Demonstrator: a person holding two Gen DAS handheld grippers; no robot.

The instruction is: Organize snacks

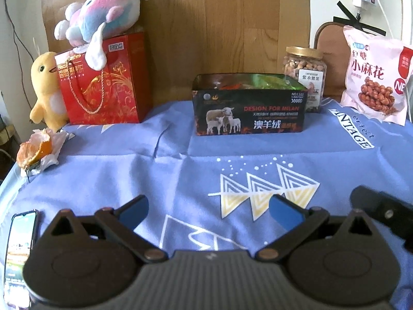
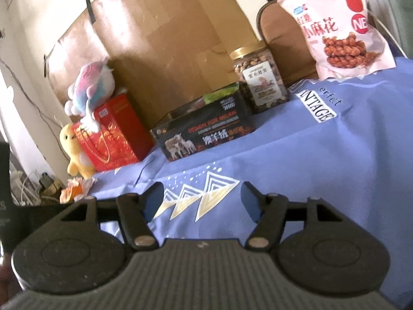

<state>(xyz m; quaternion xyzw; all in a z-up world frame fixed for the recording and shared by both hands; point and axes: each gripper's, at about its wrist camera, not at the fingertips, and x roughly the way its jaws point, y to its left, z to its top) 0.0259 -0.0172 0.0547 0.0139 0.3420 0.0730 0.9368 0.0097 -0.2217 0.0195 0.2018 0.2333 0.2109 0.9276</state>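
An open black box (image 1: 249,112) with sheep printed on it stands at the back of the blue cloth, with green and orange packets inside; it also shows in the right wrist view (image 2: 204,134). A nut jar with a gold lid (image 1: 304,73) (image 2: 260,82) stands behind its right end. A pink snack bag (image 1: 374,77) (image 2: 343,28) leans at the far right. A red gift box (image 1: 103,82) (image 2: 113,134) stands at the back left. My left gripper (image 1: 209,210) is open and empty over the cloth. My right gripper (image 2: 202,201) is open and empty too.
A pink-blue plush (image 1: 100,13) sits on the red gift box, a yellow plush (image 1: 45,87) beside it. Orange peel on a tissue (image 1: 38,149) lies at the left edge. A phone (image 1: 19,258) lies near left. Part of the other gripper (image 1: 382,211) shows at right.
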